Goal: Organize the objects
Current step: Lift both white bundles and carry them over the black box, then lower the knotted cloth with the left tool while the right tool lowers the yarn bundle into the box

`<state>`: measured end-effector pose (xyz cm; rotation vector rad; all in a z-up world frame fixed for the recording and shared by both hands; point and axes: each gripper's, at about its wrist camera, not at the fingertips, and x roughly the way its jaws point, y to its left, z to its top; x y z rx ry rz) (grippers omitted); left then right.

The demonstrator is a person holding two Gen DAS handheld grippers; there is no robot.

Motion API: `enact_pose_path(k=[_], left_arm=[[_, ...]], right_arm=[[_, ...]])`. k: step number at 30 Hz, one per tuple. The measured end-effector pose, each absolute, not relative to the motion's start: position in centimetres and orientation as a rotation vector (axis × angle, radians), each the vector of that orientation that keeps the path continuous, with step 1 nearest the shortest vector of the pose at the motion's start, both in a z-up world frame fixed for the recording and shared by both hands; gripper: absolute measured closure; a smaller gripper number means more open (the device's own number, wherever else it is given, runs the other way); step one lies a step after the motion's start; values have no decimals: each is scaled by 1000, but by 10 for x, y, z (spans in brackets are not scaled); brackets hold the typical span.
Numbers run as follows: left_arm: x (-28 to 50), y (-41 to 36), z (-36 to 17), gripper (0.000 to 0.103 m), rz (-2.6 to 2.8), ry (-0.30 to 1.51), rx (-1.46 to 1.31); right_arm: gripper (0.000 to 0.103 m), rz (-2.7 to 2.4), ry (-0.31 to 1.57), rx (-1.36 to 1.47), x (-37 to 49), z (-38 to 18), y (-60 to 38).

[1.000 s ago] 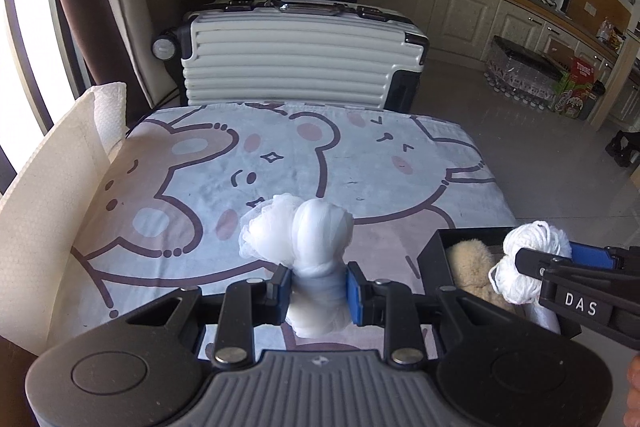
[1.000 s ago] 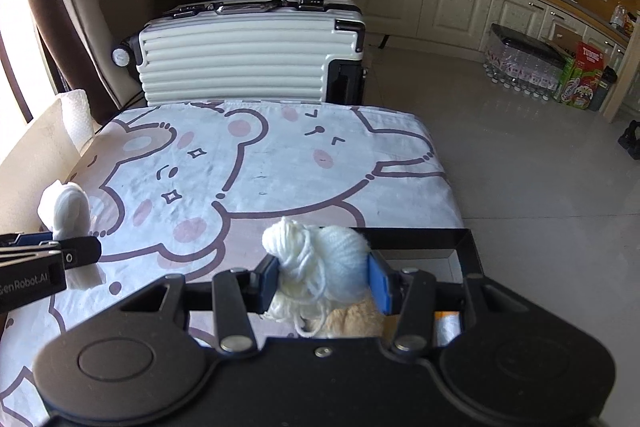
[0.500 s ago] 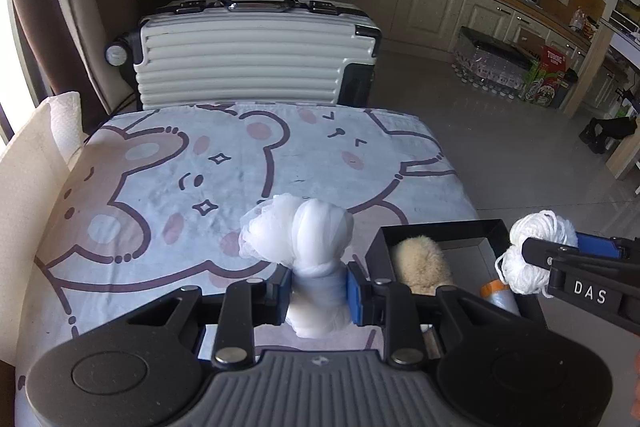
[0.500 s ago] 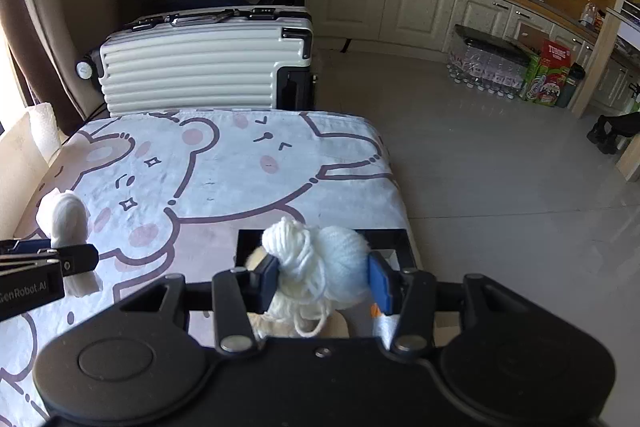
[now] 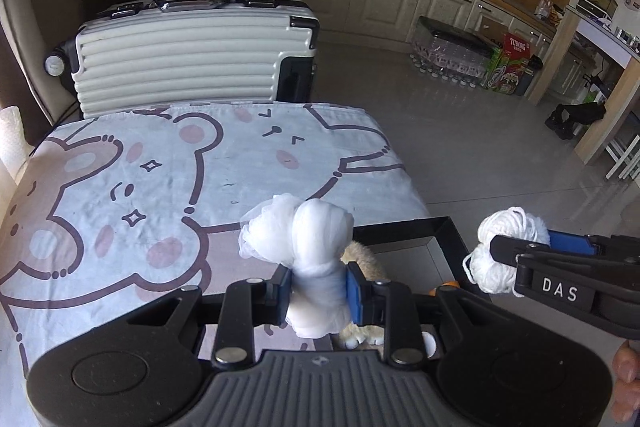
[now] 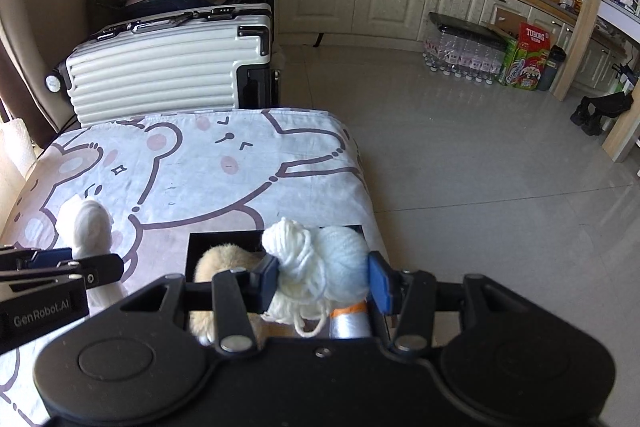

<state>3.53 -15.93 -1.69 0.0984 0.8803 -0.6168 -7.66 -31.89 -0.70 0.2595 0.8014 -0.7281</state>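
Note:
My left gripper (image 5: 317, 291) is shut on a white gauze bundle (image 5: 304, 235) and holds it above the near left edge of a black box (image 5: 436, 227). My right gripper (image 6: 322, 277) is shut on a white yarn ball (image 6: 320, 267) and holds it over the same box (image 6: 224, 239). A tan plush toy (image 6: 220, 259) lies inside the box, with an orange-capped bottle (image 6: 348, 321) beside it. The right gripper with the yarn ball (image 5: 508, 251) shows at the right of the left wrist view. The left gripper with the gauze bundle (image 6: 90, 223) shows at the left of the right wrist view.
The box sits at the near right corner of a table covered with a bear-print cloth (image 5: 160, 167). A white suitcase (image 5: 188, 59) stands behind the table. A paper towel roll (image 5: 12, 135) is at the left edge. Tiled floor (image 6: 480, 167) lies to the right.
Both grippers have moved to the right with their loads, from over the cloth to above the black box. The box now lies below both.

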Motion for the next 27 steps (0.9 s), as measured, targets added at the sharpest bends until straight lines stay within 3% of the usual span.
enact_pose_path(k=[27], left_arm=[[85,-232,-78,73,-694,1034,-55]], right_arm=[[55,-669,898,496,-46,-88,-419]])
